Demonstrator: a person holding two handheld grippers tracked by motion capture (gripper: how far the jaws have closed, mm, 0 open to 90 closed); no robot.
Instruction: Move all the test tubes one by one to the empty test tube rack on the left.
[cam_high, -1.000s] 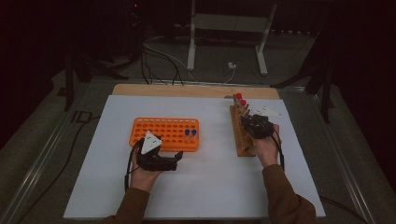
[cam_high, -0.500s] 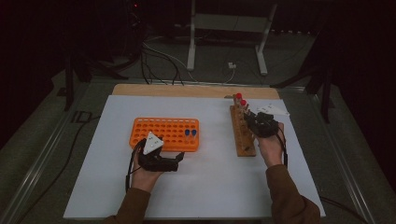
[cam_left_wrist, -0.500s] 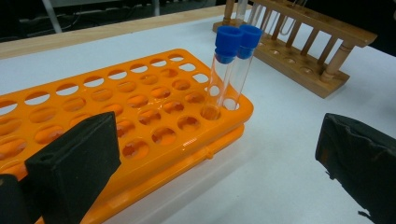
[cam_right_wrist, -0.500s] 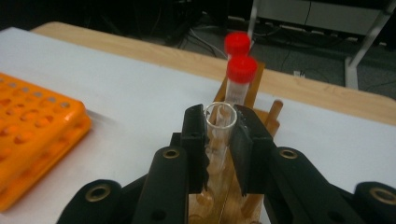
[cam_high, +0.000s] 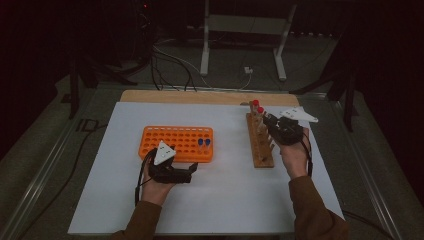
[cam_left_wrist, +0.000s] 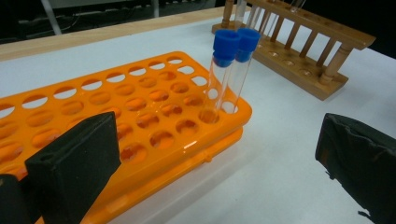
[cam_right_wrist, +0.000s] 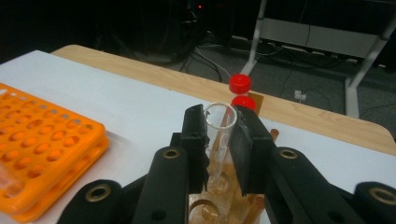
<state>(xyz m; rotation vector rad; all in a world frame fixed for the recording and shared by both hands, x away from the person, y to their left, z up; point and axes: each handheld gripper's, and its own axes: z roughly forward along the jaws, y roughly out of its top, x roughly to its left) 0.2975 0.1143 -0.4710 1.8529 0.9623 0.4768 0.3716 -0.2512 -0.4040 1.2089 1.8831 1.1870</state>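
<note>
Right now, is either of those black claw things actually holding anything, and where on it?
Yes. The right gripper is shut on an uncapped glass tube, pinching it just under its open rim, above the wooden rack. The left gripper is open and holds nothing.

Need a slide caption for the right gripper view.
Right gripper clamps an uncapped glass tube above the wooden rack.

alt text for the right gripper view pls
The right gripper is shut on an uncapped clear test tube, held upright above a wooden rack. Two red-capped tubes stand behind it; an orange rack sits at left on the white table.
</note>
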